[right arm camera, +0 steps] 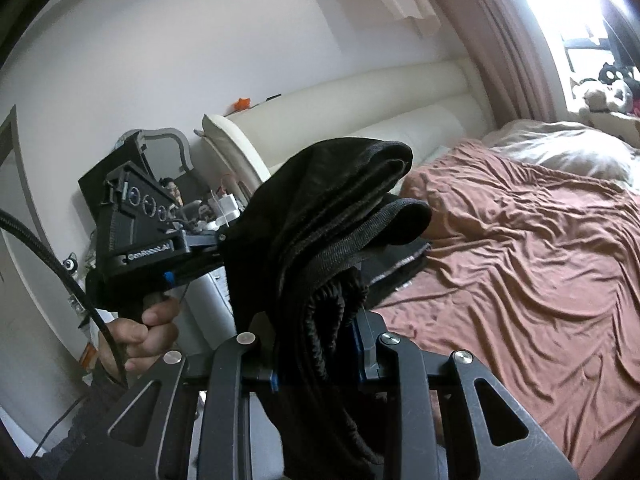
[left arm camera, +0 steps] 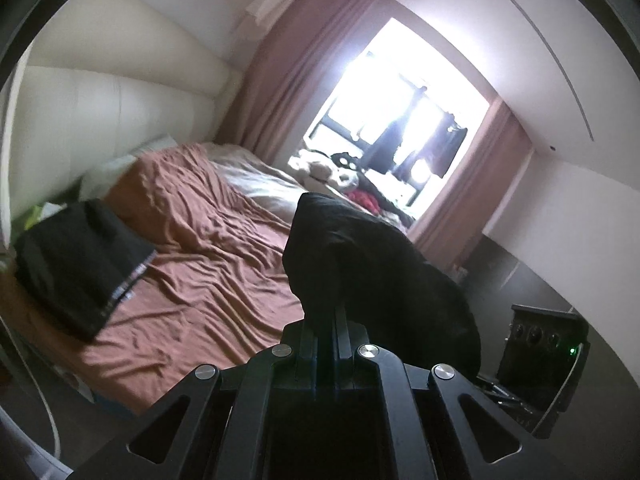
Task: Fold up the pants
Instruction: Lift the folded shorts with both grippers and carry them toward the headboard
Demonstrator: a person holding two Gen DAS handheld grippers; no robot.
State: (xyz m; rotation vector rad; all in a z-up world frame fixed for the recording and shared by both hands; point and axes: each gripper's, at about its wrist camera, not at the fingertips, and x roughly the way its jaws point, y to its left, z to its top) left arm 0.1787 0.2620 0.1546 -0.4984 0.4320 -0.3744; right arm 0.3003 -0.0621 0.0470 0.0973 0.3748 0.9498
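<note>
Covering the bed (left arm camera: 208, 248), a rumpled brown sheet (right arm camera: 520, 240); bright window (left arm camera: 400, 92) behind.

Two hand-held grippers (left arm camera: 326, 312) (right arm camera: 320, 336), two black garments (left arm camera: 360, 264) (left arm camera: 80, 268)

Black pants (right arm camera: 336, 216); rust-brown bedsheet (right arm camera: 520, 248); cream headboard (right arm camera: 360, 100).

Folded stack (left arm camera: 80, 264) blocks bed (left arm camera: 208, 248) edge; middle open.
</note>
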